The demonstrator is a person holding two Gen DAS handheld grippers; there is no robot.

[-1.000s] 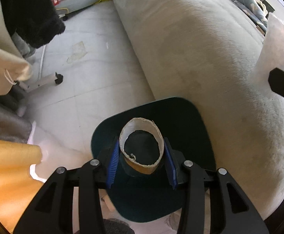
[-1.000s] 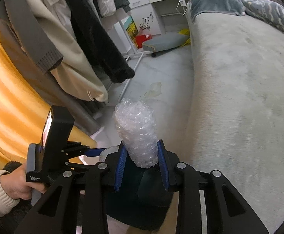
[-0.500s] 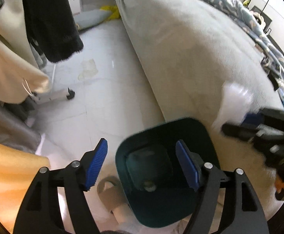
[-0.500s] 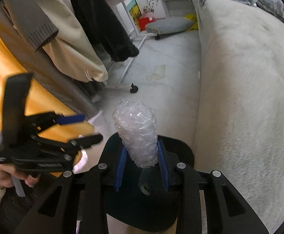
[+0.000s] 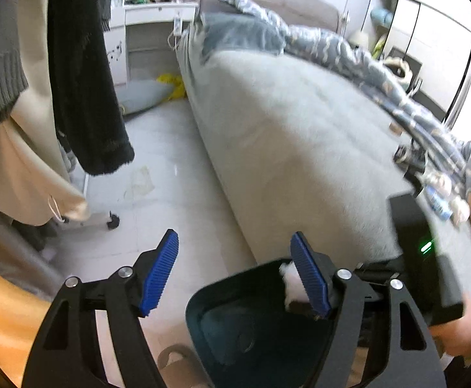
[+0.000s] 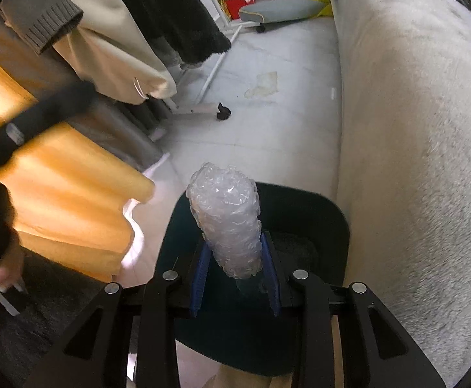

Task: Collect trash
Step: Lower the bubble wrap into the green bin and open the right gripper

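The right gripper (image 6: 235, 278) is clamped on a roll of bubble wrap (image 6: 227, 220), its blue pads pinching the lower end while the upper end stands free above the fingers. The roll hangs directly over the mouth of the dark teal trash bin (image 6: 339, 226), which stands on the tiled floor (image 6: 267, 123) just beside the grey bed (image 6: 413, 129).

The left gripper (image 5: 235, 273) is spread wide with nothing between its pads. It is raised off to the left of the bin (image 5: 209, 307), pointing toward the bed (image 5: 300, 145) and the clothes rack (image 5: 83, 74).

Assessment: the bubble wrap is placed for release into the bin but not yet let go.

Risks noted:
- The roll is light and springy. On release it may unfurl or catch on a ribbed pad and fall outside the rim.
- The roll leans toward the left rim, so a release with any sideways motion could tip it onto the floor on that side.
- The bin opening is narrow next to the gripper frame, so a low release may knock the rim and shift or tip the bin.
- A pale scrap (image 6: 263, 84) lies on the tiles farther off, near the rack's castor (image 6: 222, 111). It looks like further litter and could be overlooked.
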